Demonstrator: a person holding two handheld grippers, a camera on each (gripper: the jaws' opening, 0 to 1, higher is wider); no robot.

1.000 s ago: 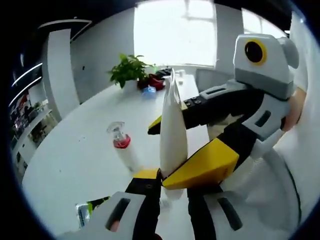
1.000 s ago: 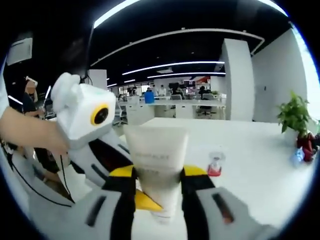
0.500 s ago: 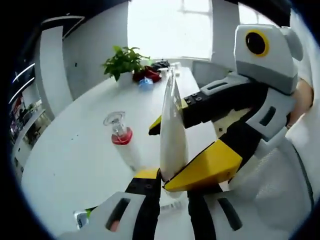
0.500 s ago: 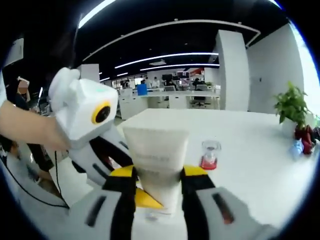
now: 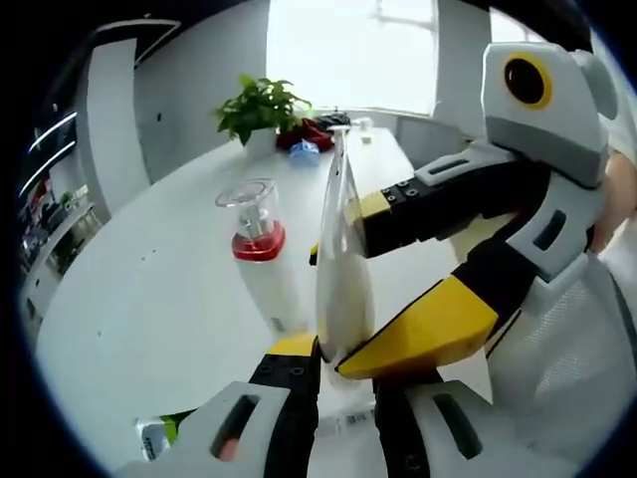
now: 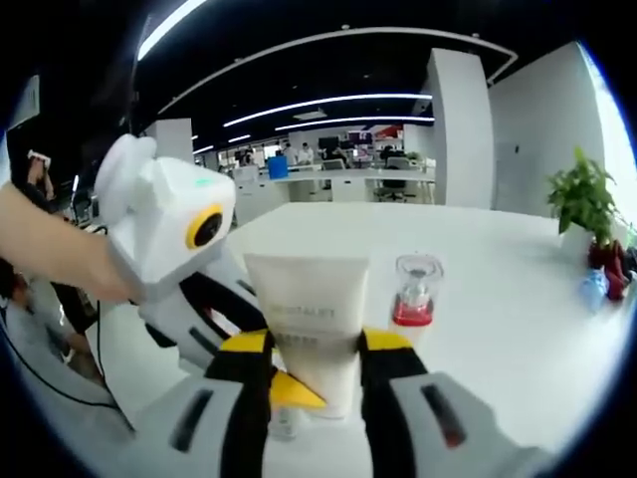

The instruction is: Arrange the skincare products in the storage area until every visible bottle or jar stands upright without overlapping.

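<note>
A white squeeze tube [image 5: 341,261] stands upright above the white table [image 5: 139,299], seen edge-on in the left gripper view and face-on [image 6: 307,317] in the right gripper view. My left gripper [image 5: 336,351] is shut on its lower end. My right gripper [image 6: 317,344] is shut on its two side edges, and it reaches in from the right [image 5: 398,264] in the left gripper view. Just behind the tube stands a white spray bottle [image 5: 263,254] with a red collar and clear cap, also upright [image 6: 413,297] in the right gripper view.
A potted plant [image 5: 261,105] with small red and blue items beside it sits at the table's far end [image 6: 582,199]. A green-labelled item [image 5: 159,434] lies near the table's front edge. A person's arm [image 6: 50,254] holds the left gripper. Office desks stand behind.
Both grippers have carried the tube closer to the spray bottle, which now looks larger in both views. Neither grip on the tube has changed.
</note>
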